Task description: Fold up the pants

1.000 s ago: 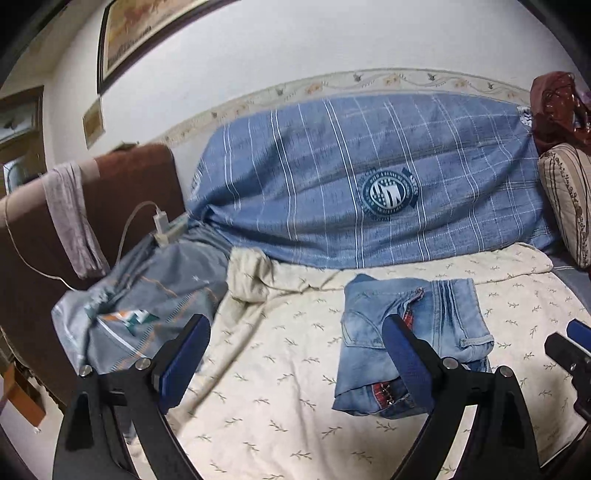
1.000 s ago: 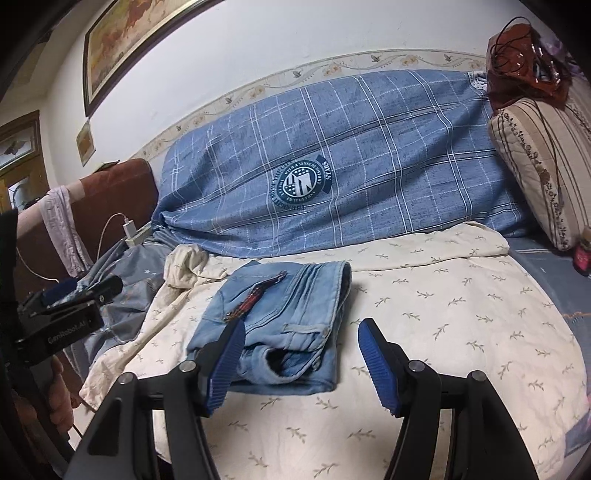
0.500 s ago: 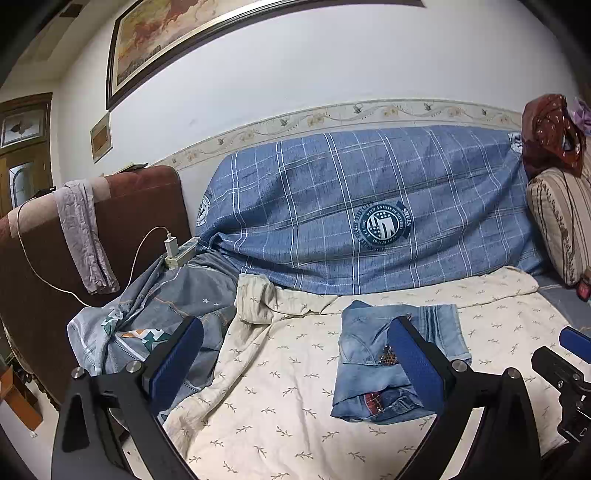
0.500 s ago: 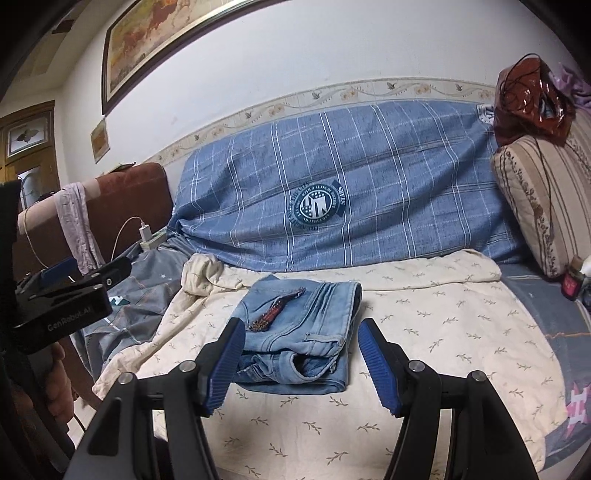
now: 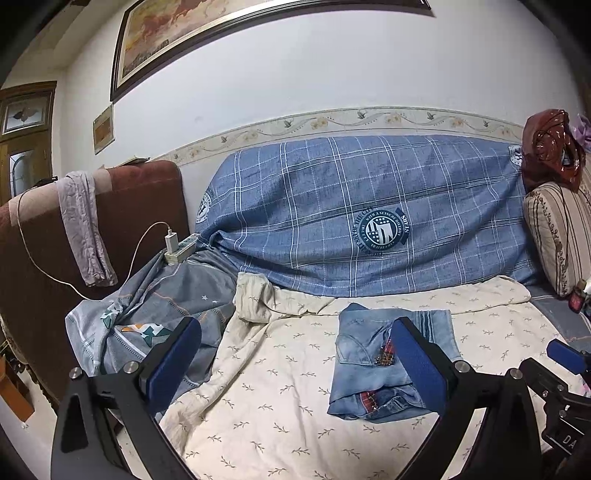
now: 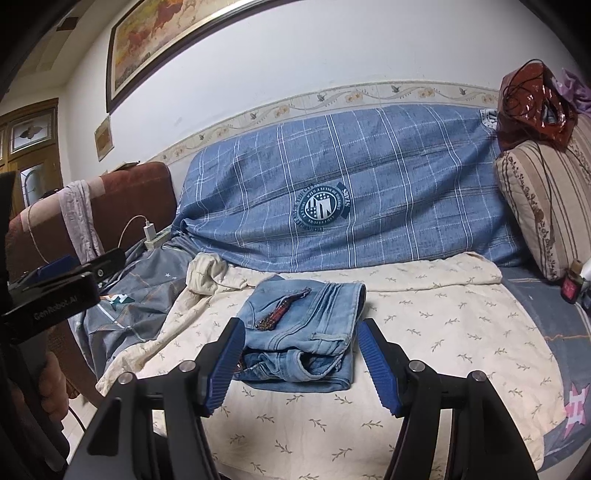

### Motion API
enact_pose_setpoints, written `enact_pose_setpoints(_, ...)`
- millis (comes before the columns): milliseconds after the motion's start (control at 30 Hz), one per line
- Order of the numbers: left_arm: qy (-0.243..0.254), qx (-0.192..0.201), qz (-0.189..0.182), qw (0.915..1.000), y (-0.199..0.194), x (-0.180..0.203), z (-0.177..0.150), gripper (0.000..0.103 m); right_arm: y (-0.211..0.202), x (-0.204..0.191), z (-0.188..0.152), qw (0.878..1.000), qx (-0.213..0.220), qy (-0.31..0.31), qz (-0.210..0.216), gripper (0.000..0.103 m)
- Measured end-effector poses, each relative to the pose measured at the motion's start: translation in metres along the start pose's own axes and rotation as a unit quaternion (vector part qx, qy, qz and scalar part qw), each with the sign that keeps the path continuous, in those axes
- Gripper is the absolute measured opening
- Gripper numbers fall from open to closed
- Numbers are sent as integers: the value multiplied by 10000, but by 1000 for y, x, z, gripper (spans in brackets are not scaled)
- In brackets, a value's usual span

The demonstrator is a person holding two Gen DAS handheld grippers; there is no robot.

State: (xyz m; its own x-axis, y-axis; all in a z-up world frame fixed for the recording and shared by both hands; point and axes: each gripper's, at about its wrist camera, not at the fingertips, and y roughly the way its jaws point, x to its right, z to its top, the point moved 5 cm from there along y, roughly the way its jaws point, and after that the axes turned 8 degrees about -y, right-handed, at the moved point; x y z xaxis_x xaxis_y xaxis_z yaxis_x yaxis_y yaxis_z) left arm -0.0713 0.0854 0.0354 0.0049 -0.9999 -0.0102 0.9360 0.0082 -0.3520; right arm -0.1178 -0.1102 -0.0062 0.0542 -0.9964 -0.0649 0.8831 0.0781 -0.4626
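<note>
A cream sheet (image 6: 424,332) covers the sofa (image 6: 535,295) seat. Folded jeans (image 6: 306,332) lie on the sheet; left of them, a grey quilt (image 6: 140,295).

Painting (image 5: 229,33) cropped by top edge

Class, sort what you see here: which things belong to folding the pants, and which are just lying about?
Belongs to the job:
folded jeans
left gripper, open
right gripper, open

Just lying about:
grey bedding
striped pillow
charger
pink cloth
</note>
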Motion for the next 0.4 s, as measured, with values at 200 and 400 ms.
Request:
enact_pose_setpoints(200,114,26,39,9999,1,3,-4,103,10,0,-6,9999,-122,-9,44,67)
enact_pose_setpoints(400,-29,-160,-297,9994,9,5,-11,103,19,2,-13,9997,-231,13,86,67)
